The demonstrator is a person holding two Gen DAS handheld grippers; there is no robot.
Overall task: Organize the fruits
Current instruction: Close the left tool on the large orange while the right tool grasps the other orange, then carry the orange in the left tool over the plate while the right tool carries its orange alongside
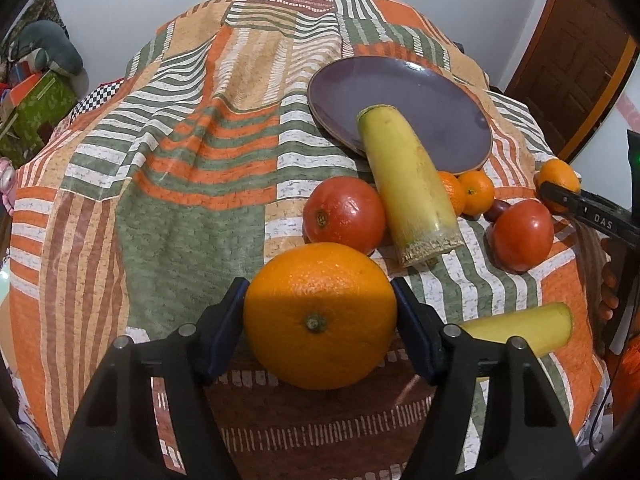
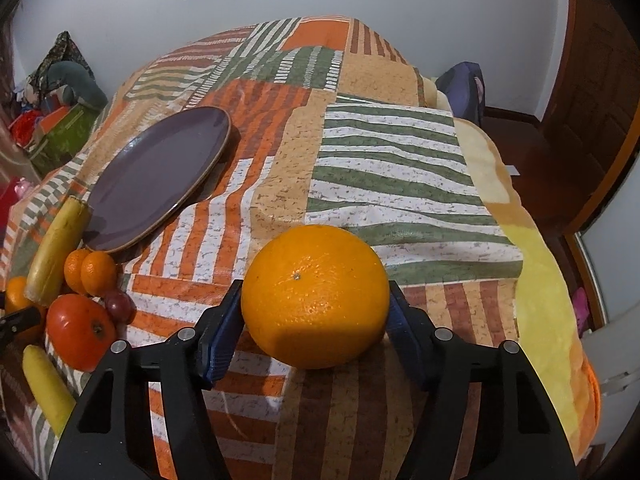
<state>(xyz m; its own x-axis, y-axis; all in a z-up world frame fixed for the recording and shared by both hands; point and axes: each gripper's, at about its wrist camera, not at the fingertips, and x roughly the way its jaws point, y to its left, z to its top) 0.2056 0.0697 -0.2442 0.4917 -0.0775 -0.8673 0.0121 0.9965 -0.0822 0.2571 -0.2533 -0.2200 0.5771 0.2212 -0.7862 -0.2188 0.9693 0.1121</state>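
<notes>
In the left wrist view my left gripper (image 1: 318, 308) is shut on a large orange (image 1: 320, 316), with both blue pads against its sides. Beyond it lie a red tomato (image 1: 344, 214), a yellow banana piece (image 1: 408, 188) leaning on the purple plate (image 1: 452, 108), two small tangerines (image 1: 476, 192), a second tomato (image 1: 522, 234) and another banana piece (image 1: 524, 326). In the right wrist view my right gripper (image 2: 314, 308) is shut on a second large orange (image 2: 316, 296). The plate (image 2: 160, 176) is empty at the left there.
A patterned orange, green and white cloth (image 1: 180, 184) covers the table. The right gripper with its orange (image 1: 558, 178) shows at the right edge of the left view. A wooden door (image 2: 600, 80) stands at the right; clutter (image 1: 36, 92) sits at the far left.
</notes>
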